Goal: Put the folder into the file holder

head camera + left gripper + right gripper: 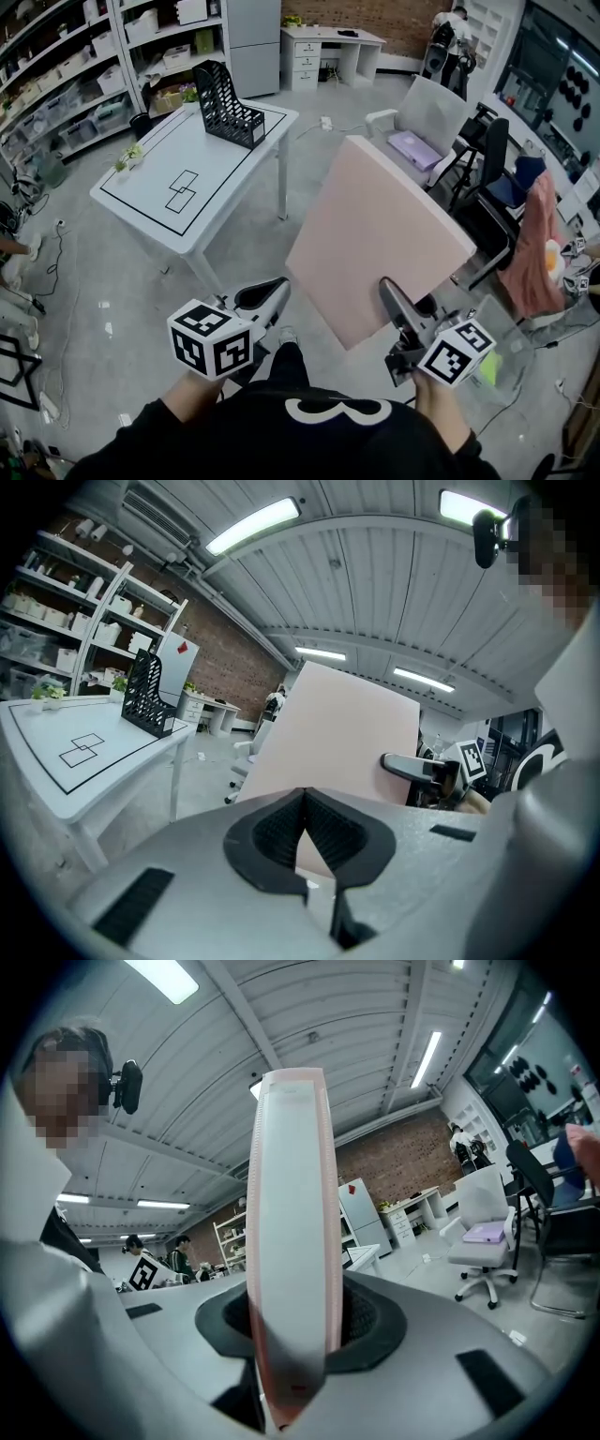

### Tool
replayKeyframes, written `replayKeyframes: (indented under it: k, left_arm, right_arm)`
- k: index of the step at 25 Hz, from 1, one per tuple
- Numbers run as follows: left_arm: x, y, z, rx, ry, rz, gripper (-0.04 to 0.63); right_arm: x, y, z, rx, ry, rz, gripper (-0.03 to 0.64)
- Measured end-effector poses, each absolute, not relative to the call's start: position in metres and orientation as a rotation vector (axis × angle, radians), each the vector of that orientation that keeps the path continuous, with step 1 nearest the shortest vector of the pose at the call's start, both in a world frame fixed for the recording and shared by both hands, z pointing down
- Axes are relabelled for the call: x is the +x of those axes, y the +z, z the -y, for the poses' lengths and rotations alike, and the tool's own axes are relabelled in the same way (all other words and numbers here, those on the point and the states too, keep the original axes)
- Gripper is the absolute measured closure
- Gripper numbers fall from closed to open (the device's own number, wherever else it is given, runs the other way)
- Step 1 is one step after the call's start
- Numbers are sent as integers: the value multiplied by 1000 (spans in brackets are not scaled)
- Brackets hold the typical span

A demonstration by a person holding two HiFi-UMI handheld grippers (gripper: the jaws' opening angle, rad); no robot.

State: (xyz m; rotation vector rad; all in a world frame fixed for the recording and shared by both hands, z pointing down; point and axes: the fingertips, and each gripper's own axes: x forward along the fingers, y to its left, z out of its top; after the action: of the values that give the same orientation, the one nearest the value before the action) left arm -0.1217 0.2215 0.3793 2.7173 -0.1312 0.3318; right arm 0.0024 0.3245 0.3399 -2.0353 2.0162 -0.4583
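- Your right gripper [387, 289] is clamped on the pink folder [375, 220]
- Your left gripper [274, 289] has its jaws together, empty
- The file holder [228, 105] stands at 11 o'clock on the table [141, 192]

White table [141, 192], small plant [131, 155] at its far-left edge. Shelves [56, 84] behind. Desk [323, 45] by brick wall [375, 17]. White chair [427, 117] holds purple box [414, 148].
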Motion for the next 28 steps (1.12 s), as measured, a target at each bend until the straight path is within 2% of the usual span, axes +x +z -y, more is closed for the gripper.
replayKeyframes:
  k: [15, 22, 28]
  left_arm:
    - [5, 404, 16, 2635, 363, 229, 589]
    - [28, 438, 105, 2576, 382, 318, 589]
    - [30, 440, 145, 2564, 370, 383, 589]
  right_arm:
    - [135, 352, -82, -2022, -582, -2070, 471]
    - [172, 365, 14, -2004, -616, -2144, 471]
    - [181, 359, 54, -1964, -594, -2175, 471]
